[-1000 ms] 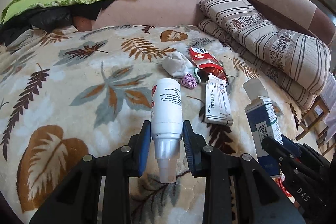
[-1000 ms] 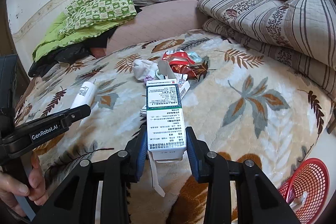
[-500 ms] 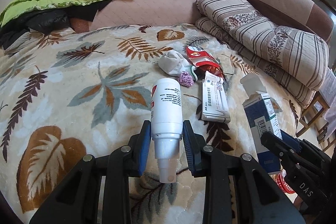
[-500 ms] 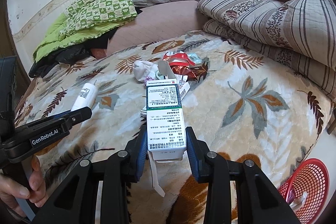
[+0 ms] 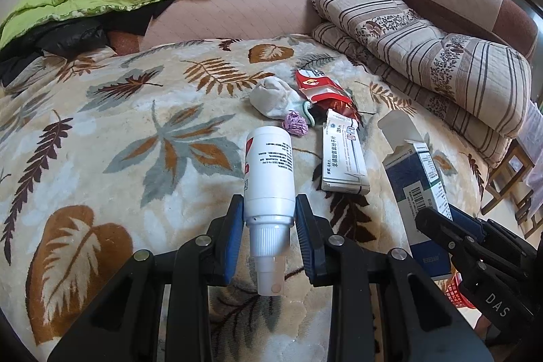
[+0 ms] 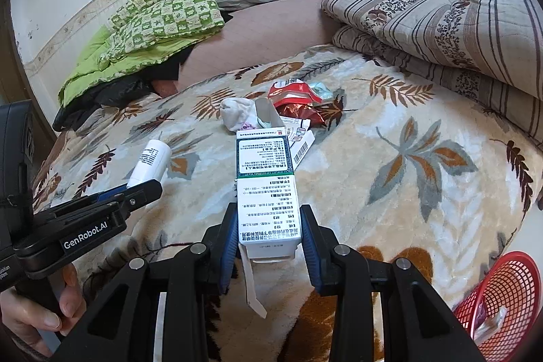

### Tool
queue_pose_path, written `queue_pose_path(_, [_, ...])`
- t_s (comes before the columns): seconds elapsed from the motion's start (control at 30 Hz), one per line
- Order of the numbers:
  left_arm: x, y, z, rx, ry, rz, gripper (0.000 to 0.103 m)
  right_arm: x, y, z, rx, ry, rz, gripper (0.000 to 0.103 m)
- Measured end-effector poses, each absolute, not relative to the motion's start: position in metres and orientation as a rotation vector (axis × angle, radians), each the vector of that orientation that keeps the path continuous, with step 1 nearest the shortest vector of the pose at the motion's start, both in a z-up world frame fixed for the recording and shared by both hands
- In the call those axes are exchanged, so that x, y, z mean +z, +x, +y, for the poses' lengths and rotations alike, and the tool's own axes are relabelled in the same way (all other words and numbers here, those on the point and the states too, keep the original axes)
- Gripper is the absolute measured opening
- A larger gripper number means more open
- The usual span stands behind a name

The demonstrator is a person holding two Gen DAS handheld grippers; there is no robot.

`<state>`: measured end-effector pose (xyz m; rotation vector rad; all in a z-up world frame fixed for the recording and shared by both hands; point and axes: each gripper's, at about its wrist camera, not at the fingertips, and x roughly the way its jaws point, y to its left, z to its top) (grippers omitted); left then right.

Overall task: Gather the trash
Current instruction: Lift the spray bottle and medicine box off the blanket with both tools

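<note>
**Both tongs loaded above the bed**

Left tongs (image 5: 269, 238) are clamped on a white spray bottle (image 5: 269, 172), gripped near its neck so that the nozzle points back toward the camera and the body juts out over the leaf-patterned blanket (image 5: 101, 131). Right tongs (image 6: 268, 240) are clenched on an opened medicine carton (image 6: 266, 189), which is held by its lower end with the top flap lifted and a paper leaflet hanging out below. Both items are carried clear of the bed.

More litter is seen on the blanket ahead: a white sock (image 5: 275, 100), a crumpled purple scrap (image 5: 297, 122) just beside it, a red snack wrapper (image 5: 320, 89) and a flat white pill box (image 5: 342, 158). A red mesh basket (image 6: 502, 290) is spotted at the lower right of the right wrist view, off the edge of the bed, with something already lying inside.
</note>
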<state>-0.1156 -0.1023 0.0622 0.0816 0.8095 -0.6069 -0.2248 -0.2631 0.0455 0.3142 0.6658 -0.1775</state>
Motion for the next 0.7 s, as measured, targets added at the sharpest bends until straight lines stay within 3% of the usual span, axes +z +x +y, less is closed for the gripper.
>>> queue_pose_path(0.7, [0.0660,-0.1241,-0.1066,-0.598,0.128,0.768,0.029,0.0450,-0.2255,-0.2657,-0.182,0.306,0.670,0.038])
